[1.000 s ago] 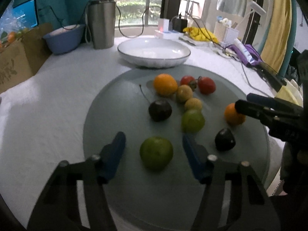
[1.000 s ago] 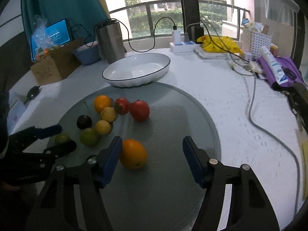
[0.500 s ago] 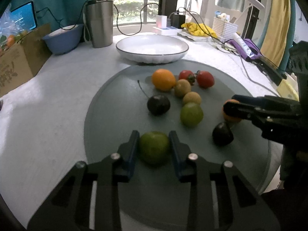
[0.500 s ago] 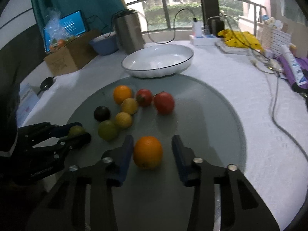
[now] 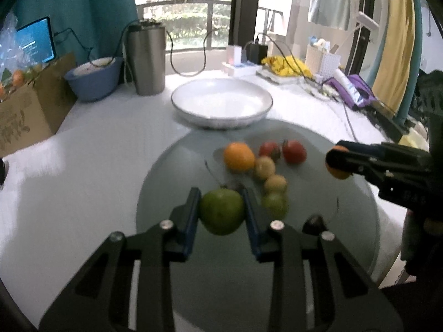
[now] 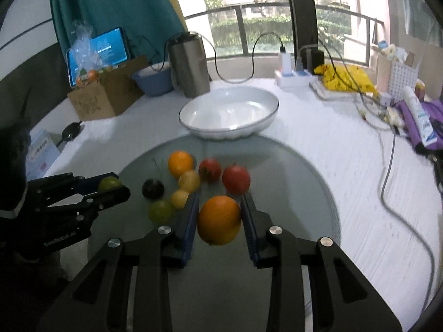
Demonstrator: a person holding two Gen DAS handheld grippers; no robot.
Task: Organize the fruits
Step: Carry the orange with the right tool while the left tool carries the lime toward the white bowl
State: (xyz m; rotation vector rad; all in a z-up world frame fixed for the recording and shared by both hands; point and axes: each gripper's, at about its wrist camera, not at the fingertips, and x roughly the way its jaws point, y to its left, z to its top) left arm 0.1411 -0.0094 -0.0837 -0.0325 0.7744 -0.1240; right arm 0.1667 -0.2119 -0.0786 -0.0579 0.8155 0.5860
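My left gripper (image 5: pixel 221 207) is shut on a green apple (image 5: pixel 221 211) and holds it above the round grey glass mat (image 5: pixel 171 182). My right gripper (image 6: pixel 220 213) is shut on an orange (image 6: pixel 218 220), also lifted off the mat (image 6: pixel 290 188). Both show in the other view too: the apple (image 6: pixel 109 183) at left, the orange (image 5: pixel 336 173) at right. On the mat lie another orange (image 6: pixel 180 163), two red tomatoes (image 6: pixel 236 179), small yellow fruits (image 6: pixel 189 181), a green fruit (image 6: pixel 160 210) and a dark plum (image 6: pixel 152 188). A white oval bowl (image 6: pixel 193 110) stands empty behind the mat.
A steel tumbler (image 6: pixel 189 66), blue bowl (image 6: pixel 152 81) and cardboard box (image 6: pixel 105 94) stand at the back left. Cables, a power strip (image 6: pixel 293 76), a white basket (image 6: pixel 396 78) and purple items (image 6: pixel 423 119) crowd the right. A second dark fruit (image 5: pixel 314 222) lies near my left fingers.
Both grippers closed on their fruits, the left on the green apple and the right on the orange, then lifted them off the mat and moved forward toward the bowl.
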